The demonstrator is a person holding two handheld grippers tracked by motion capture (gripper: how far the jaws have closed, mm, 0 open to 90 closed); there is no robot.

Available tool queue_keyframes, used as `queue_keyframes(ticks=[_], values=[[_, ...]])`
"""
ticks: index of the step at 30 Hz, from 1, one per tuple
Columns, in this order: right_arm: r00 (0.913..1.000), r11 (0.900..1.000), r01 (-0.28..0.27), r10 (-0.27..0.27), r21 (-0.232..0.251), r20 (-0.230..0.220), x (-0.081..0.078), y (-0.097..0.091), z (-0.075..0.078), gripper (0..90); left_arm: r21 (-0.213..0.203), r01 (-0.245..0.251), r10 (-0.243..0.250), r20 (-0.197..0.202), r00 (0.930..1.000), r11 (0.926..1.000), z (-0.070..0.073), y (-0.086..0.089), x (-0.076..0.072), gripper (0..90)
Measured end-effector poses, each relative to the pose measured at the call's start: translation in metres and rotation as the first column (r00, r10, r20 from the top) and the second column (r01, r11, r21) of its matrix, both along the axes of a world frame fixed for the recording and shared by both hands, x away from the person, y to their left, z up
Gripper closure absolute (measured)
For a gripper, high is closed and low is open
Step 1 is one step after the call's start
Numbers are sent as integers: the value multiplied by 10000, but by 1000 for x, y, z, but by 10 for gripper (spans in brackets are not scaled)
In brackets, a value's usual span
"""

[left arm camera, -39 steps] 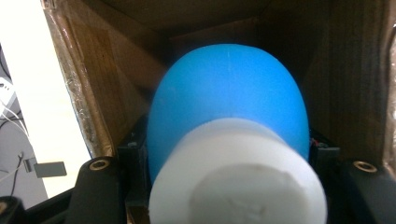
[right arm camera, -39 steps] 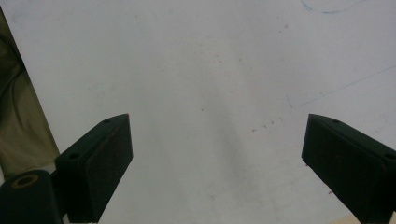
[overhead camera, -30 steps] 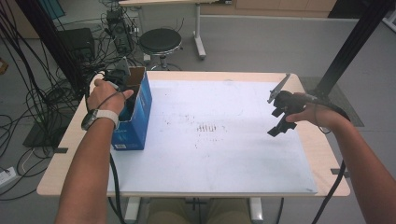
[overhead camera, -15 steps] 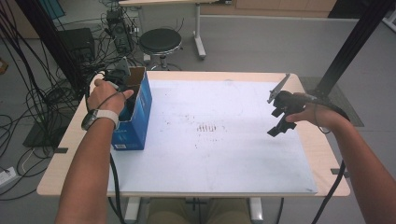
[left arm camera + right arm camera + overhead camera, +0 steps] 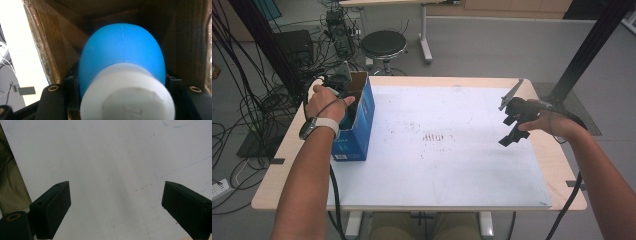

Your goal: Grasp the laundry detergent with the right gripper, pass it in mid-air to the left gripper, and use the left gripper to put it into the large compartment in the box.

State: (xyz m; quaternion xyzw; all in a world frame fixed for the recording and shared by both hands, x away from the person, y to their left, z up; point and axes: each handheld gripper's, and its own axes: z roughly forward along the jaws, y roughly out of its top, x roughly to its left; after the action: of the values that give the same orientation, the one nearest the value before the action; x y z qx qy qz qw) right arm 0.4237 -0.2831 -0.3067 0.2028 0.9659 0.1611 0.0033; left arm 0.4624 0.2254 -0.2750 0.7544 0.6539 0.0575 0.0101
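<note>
A blue cardboard box [image 5: 357,125] stands open-topped at the table's left edge. My left gripper [image 5: 122,82] reaches down inside it, between brown inner walls [image 5: 50,45]. Its jaws are shut on a smooth blue rounded object [image 5: 122,50] with a white cylindrical end [image 5: 127,97] that points toward the camera. In the high view the person's left hand [image 5: 328,100] covers that gripper at the box's mouth. My right gripper [image 5: 512,132] hangs open over the right part of the white sheet [image 5: 437,165]; nothing lies between its fingers [image 5: 56,207].
The white sheet covers most of the wooden table [image 5: 277,185] and bears faint marks near the middle. A black stool [image 5: 383,44] stands beyond the far edge. Cables [image 5: 257,100] hang at the left, and a black post [image 5: 582,55] rises at the back right.
</note>
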Motion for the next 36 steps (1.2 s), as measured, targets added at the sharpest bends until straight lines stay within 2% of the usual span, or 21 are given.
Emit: queue_keyframes(ticks=[30,32,34,36], values=[[10000,10000,47,-46,28,-68,-1,-1,-3,84,-76,175,-174,188,9997,9998,-1,0,0,366],[10000,10000,42,-42,17,-83,-1,-1,-3,84,-143,200,-199,70,9998,9997,-1,0,1,339],[9999,10000,38,-38,11,-94,-1,-1,-3,84,-179,184,-181,169,9997,9997,-1,1,0,321],[10000,10000,13,-13,7,-90,-1,0,-3,84,-130,272,-271,104,9996,9995,-1,0,0,316]])
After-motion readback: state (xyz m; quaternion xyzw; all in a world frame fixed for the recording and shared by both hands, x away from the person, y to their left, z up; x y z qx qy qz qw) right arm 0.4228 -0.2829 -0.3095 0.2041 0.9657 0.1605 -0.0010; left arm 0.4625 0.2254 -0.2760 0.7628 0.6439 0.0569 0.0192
